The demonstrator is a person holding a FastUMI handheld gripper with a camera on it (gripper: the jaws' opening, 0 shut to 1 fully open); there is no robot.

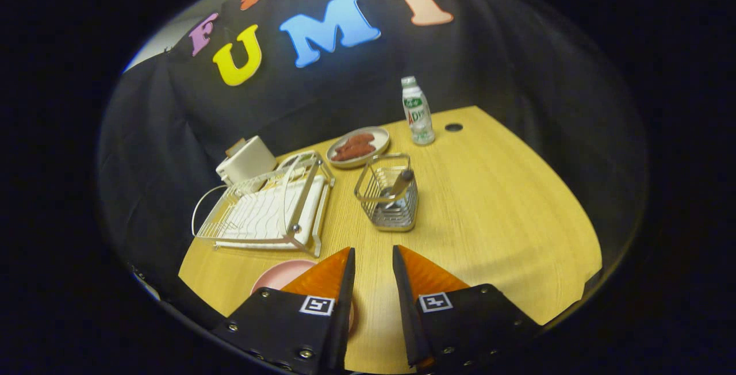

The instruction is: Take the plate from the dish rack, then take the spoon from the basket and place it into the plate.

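Desk (489,214): pale wood grain, carries everything we note here.

Dish rack (264,211): white wire frame on a tray, beyond the left finger. We see no plate standing in it.

Plate (276,274): pink, lying flat on the desk just by the near corner of the dish rack, partly hidden under the left finger. We judge step 1 done. It looks rigid and smooth; we cannot tell plastic from ceramic.

Basket (388,196): small wire caddy, upright, ahead of the fingers and just right of the dish rack. Light, likely to tip or slide if nudged.

Spoon (398,186): its handle leans up out of the basket toward the far rim; the bowl end is down inside, hidden by the wires. We judge it light, stiff and slick, probably metal, so it can twist or slip in a loose pinch. Best hold: on the exposed handle above the rim, jaws square across it, then lift straight up so the basket stays put.

Gripper (372,260): fingers apart with a narrow gap, holding nothing, hanging over the near desk well short of the basket.

Beyond the basket: a second plate (357,146) with reddish food, a bottle (418,111), a white toaster (246,159).
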